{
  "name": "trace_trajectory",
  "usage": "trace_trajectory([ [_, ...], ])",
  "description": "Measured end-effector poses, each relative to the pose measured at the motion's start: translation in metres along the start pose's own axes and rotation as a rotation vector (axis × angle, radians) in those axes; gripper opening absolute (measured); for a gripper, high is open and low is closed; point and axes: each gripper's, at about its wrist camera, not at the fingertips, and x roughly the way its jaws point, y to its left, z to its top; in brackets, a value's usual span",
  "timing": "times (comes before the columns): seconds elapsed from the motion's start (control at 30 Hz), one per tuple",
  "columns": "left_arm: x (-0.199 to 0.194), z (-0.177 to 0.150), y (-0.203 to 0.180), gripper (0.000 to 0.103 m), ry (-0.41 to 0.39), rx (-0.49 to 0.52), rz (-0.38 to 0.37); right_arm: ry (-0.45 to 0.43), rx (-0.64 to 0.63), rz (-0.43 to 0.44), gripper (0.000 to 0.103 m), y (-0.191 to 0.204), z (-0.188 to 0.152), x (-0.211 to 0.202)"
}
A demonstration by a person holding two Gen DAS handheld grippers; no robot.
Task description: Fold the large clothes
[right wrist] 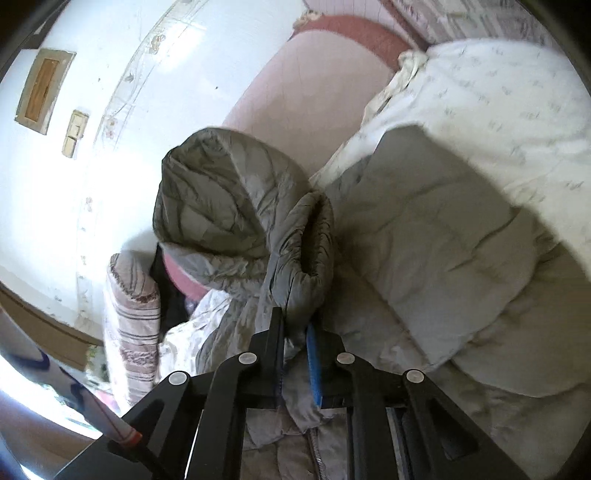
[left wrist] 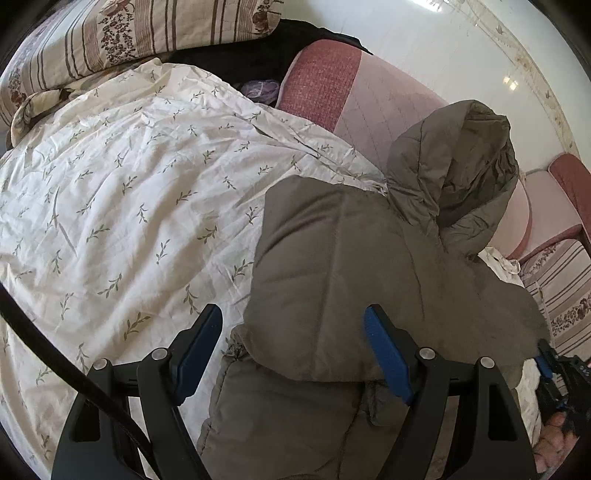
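A grey-olive quilted hooded jacket [left wrist: 354,266] lies partly folded on a bed with a white leaf-print sheet [left wrist: 122,206]. Its hood [left wrist: 458,166] lies toward the pink headboard. My left gripper [left wrist: 295,325] is open, its fingers wide apart above the jacket's left edge, holding nothing. My right gripper [right wrist: 295,325] is shut on a fold of the jacket [right wrist: 295,266] near the hood [right wrist: 218,195]. The right gripper also shows at the jacket's right edge in the left wrist view [left wrist: 546,362].
A pink padded headboard [left wrist: 351,96] runs behind the bed. Striped floral pillows [left wrist: 122,33] lie at the far left, with a dark item beside them. A white wall [right wrist: 74,177] with a switch plate stands behind the headboard. A black cable [left wrist: 55,358] crosses the lower left.
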Motion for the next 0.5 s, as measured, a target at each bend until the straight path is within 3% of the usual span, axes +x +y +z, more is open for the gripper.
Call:
trace_trajectory([
  [0.27, 0.018, -0.011, -0.012, 0.078, 0.052, 0.050, 0.030, 0.087, 0.088, -0.225, 0.012, -0.034, -0.002, 0.018],
  [0.43, 0.024, -0.014, -0.014, 0.080, 0.071, 0.079, 0.068, 0.135, 0.121, -0.269, 0.013, -0.050, -0.006, 0.036],
  [0.5, 0.026, -0.014, -0.012, 0.080, 0.076, 0.077, 0.076, 0.139, 0.132, -0.266, 0.018, -0.051, -0.005, 0.035],
])
